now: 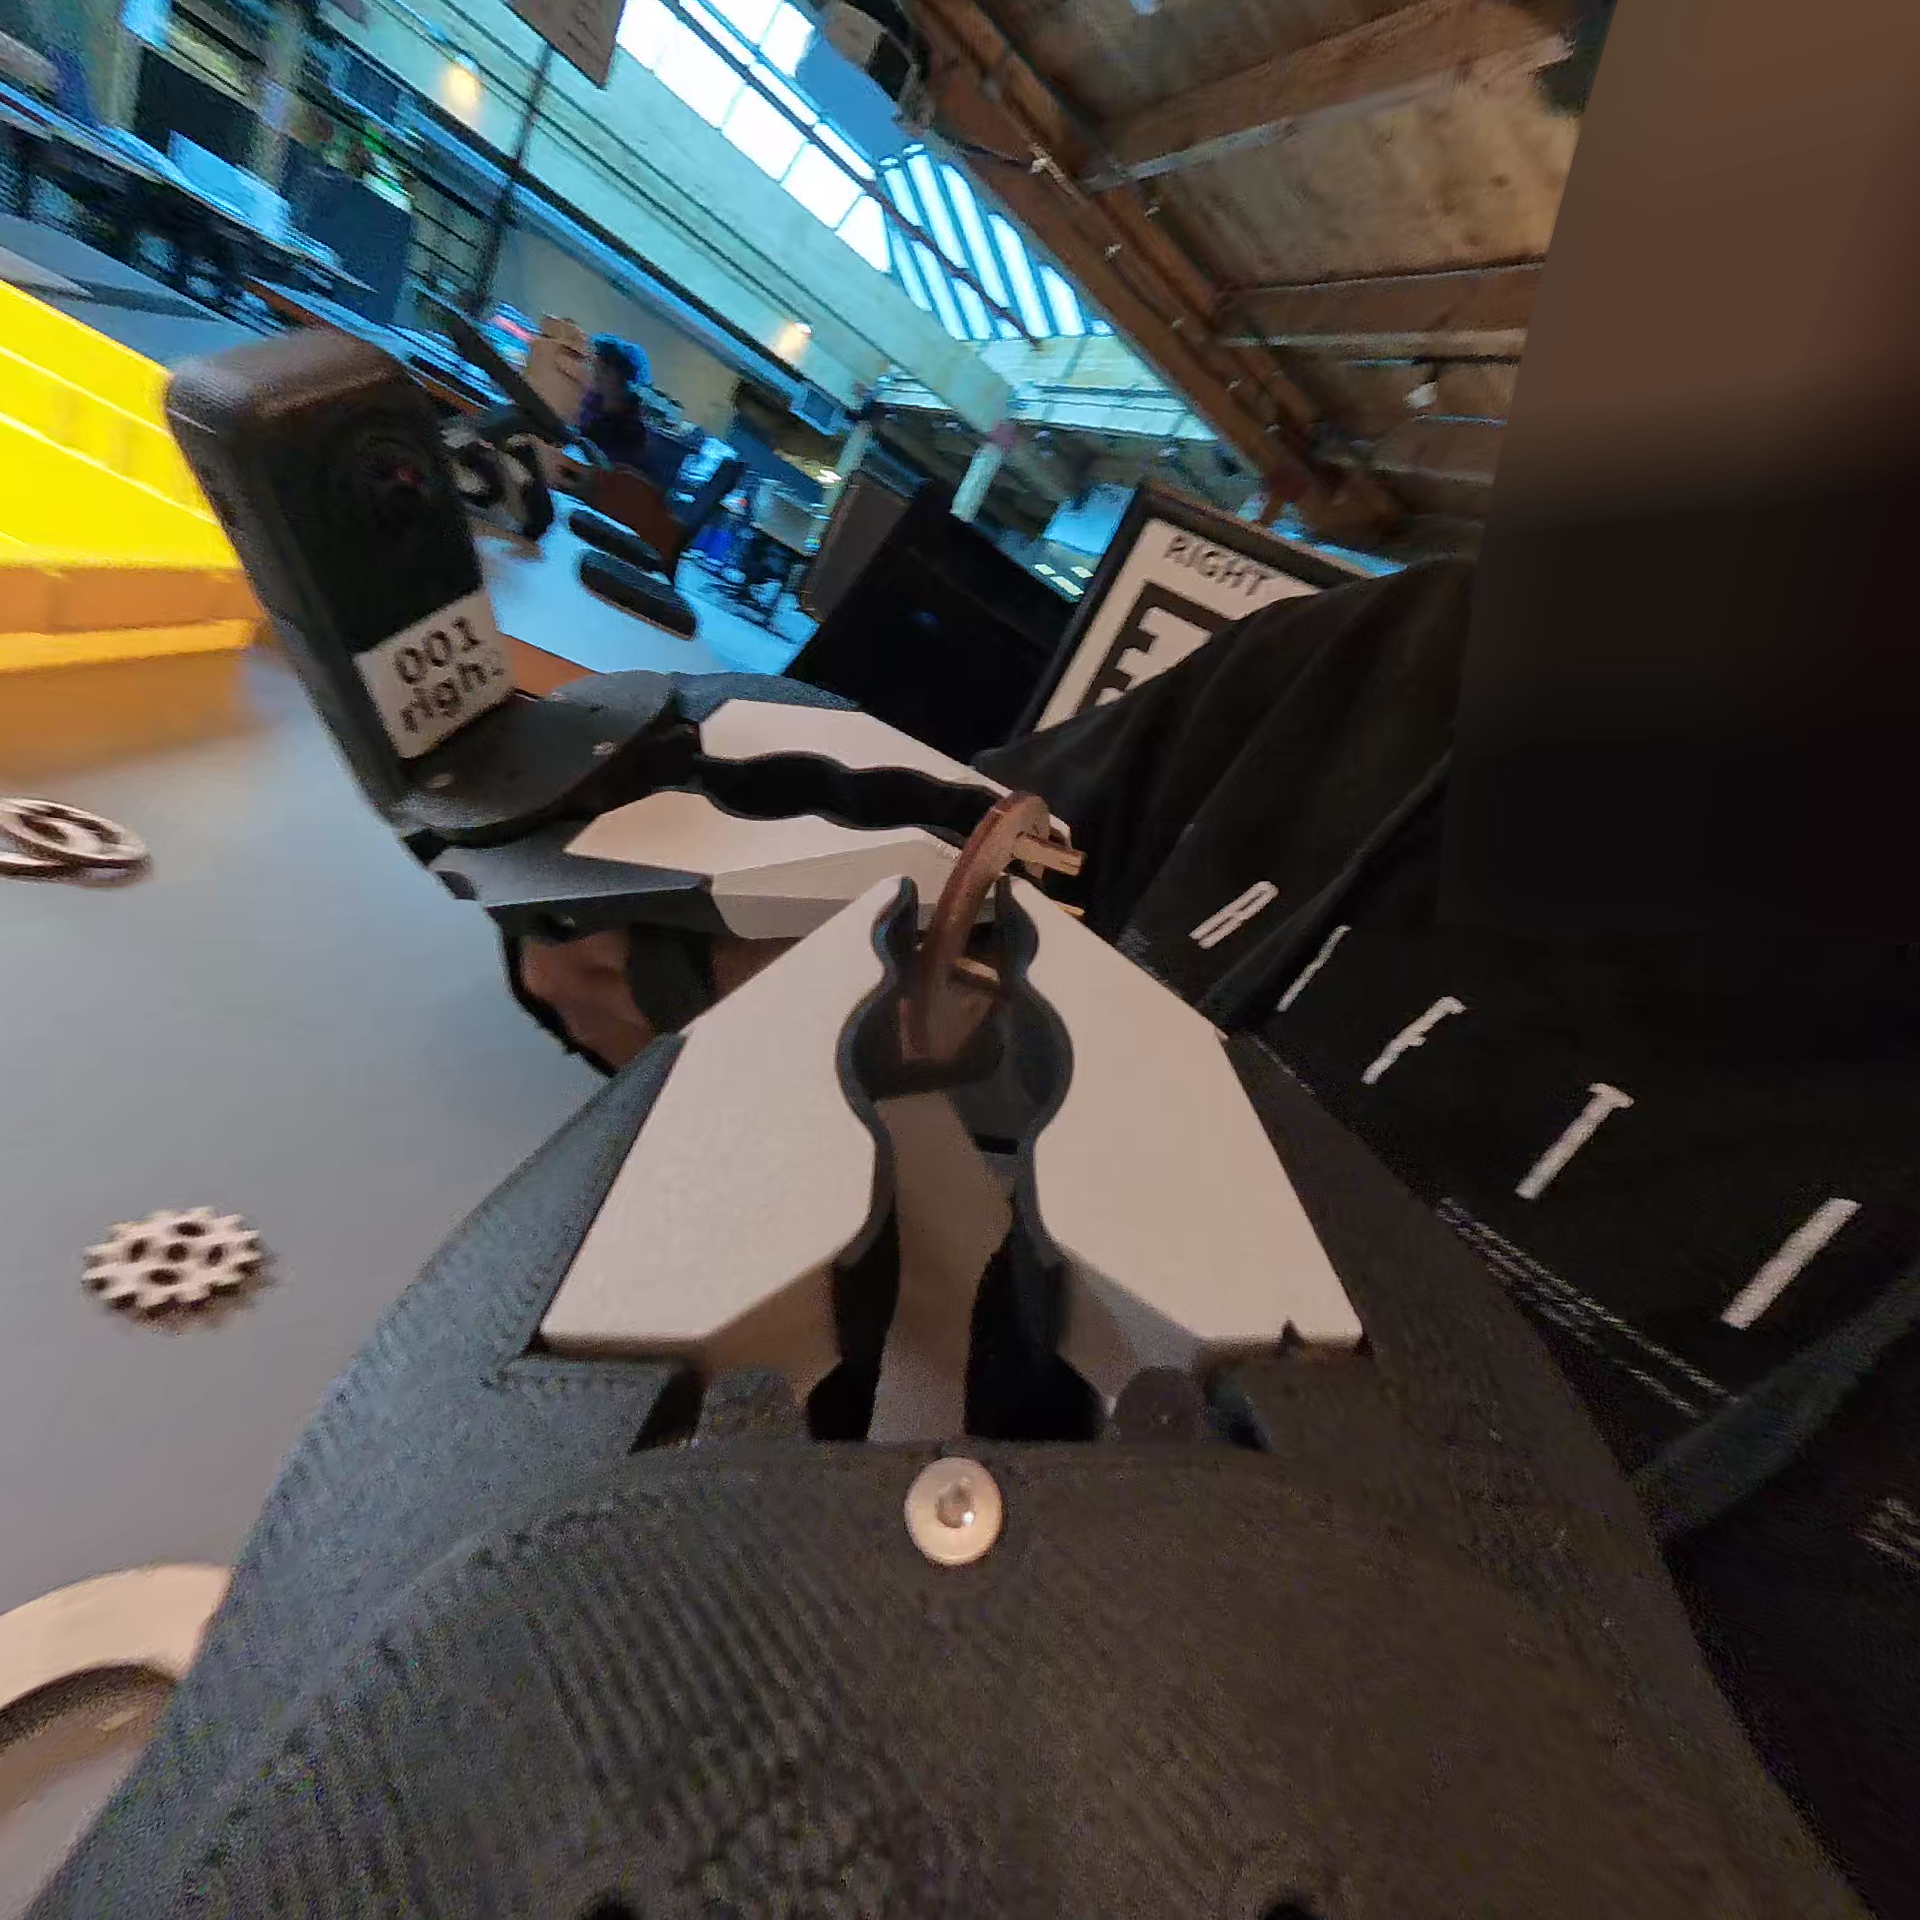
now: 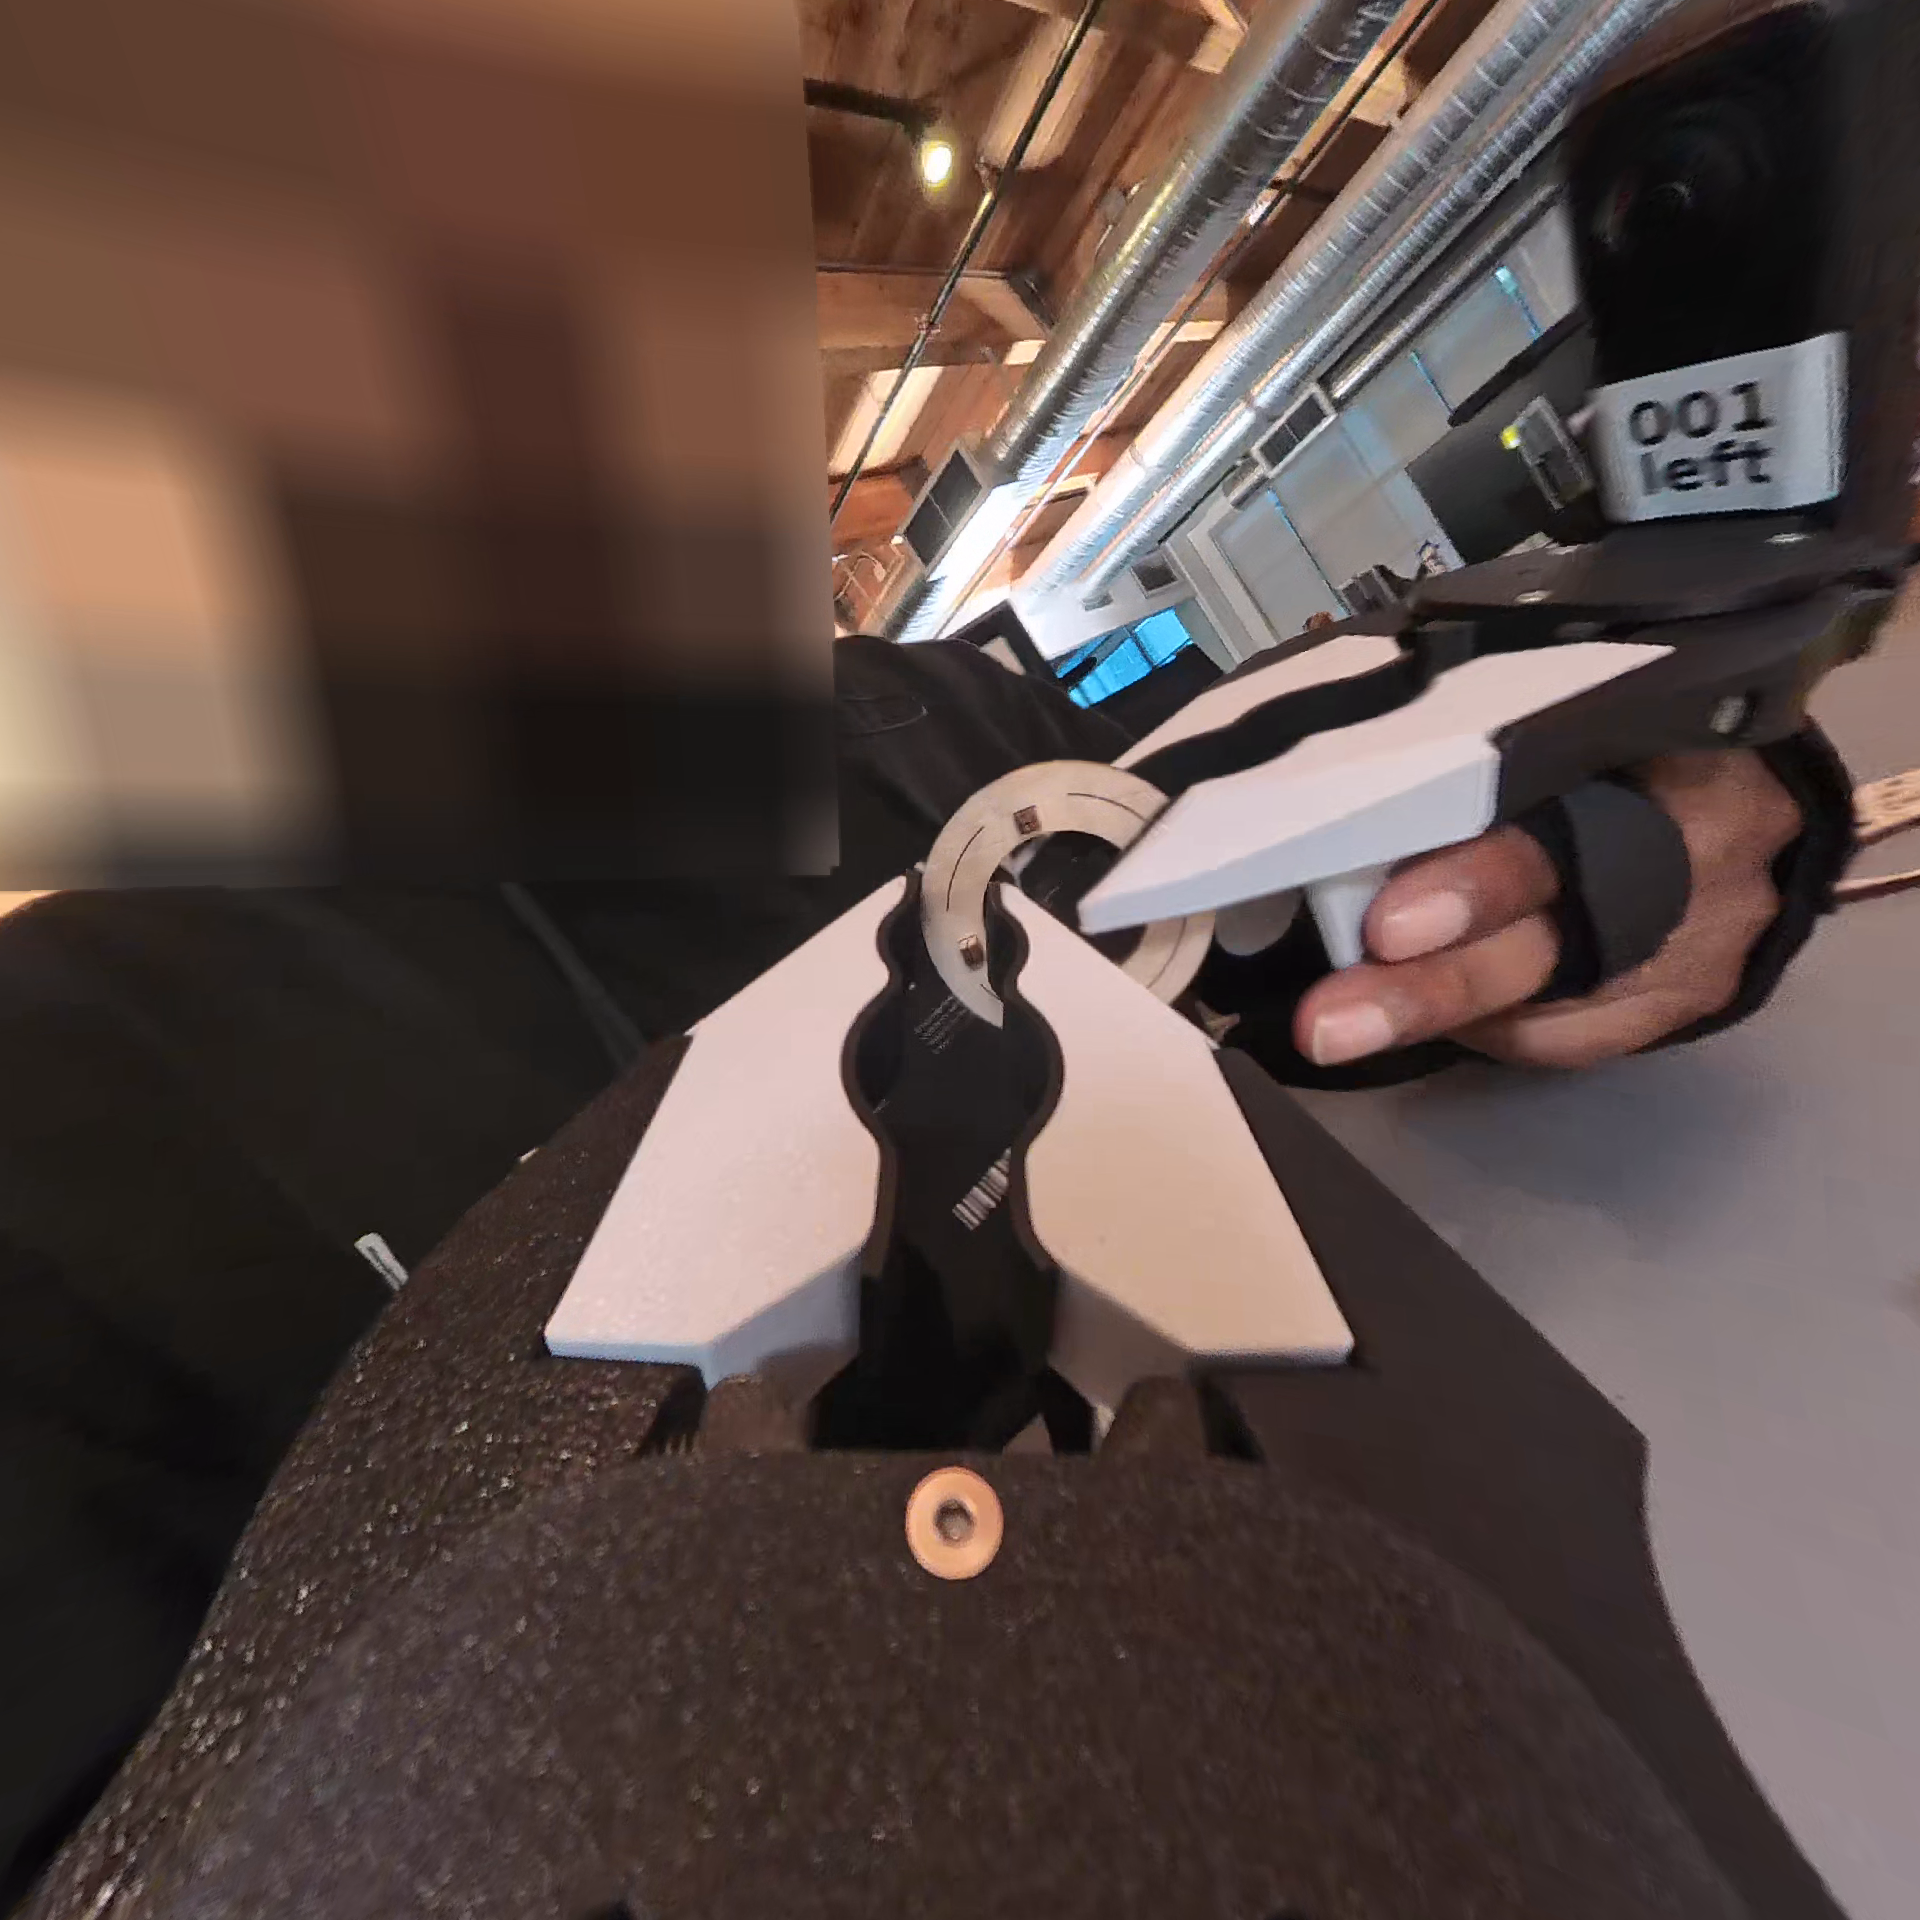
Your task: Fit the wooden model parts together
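Both grippers up off worktop [image 1: 312,1039], meeting at wooden ring [image 2: 1023,883]. Right gripper [image 2: 961,940] fingers narrow, pinching ring's lower arc. Left gripper [image 1: 951,935] fingers nipped on its far edge, ring seen edge-on there. Small wooden tab [image 1: 1049,857] at ring's rim. Judgement: keep ring square, press tab in gently, no twisting. Spare gear [image 1: 171,1262] lies on worktop.

We count two black-and-white two-finger grippers, left gripper [image 1: 951,925] and right gripper [image 2: 961,935]. One flat wooden ring piece [image 2: 997,852] sits between them. At nine o'clock on the grey table [image 1: 312,1039]: one pale toothed wooden gear [image 1: 175,1262] and one dark wooden ring [image 1: 62,840].
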Motion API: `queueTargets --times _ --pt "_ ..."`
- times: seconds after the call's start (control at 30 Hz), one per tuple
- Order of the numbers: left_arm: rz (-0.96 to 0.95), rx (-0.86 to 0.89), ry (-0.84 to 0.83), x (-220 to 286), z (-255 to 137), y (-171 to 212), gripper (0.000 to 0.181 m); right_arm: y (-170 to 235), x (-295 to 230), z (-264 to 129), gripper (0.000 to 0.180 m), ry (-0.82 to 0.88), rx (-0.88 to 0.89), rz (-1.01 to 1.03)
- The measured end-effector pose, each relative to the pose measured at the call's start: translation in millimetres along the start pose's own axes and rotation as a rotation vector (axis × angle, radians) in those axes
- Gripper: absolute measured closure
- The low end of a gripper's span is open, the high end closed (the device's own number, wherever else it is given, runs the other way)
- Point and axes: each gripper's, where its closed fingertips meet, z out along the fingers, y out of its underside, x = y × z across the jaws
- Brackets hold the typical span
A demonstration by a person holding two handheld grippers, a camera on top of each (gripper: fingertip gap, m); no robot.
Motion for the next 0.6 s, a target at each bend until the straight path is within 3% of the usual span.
queueTargets --times 0.13,0.27,0.43,0.6 --pt "0.146 -0.015 -0.136 -3.0 -9.2 -5.4 0.173 -10.6 8.2 -7.8 0.169 0.096 0.046 -0.062" --pt "0.256 -0.043 -0.318 -15.8 -21.2 -10.0 0.18 -26.3 27.9 -24.5 0.164 0.34 0.074 -0.219" --pt "0.363 -0.126 -0.45 -28.1 -26.6 -5.2 0.18 -23.0 40.9 -25.2 0.141 0.572 -0.073 -0.445" --pt "0.425 -0.195 -0.499 -35.0 -23.4 2.4 0.18 -25.8 47.5 -17.3 0.149 0.661 -0.114 -0.585"
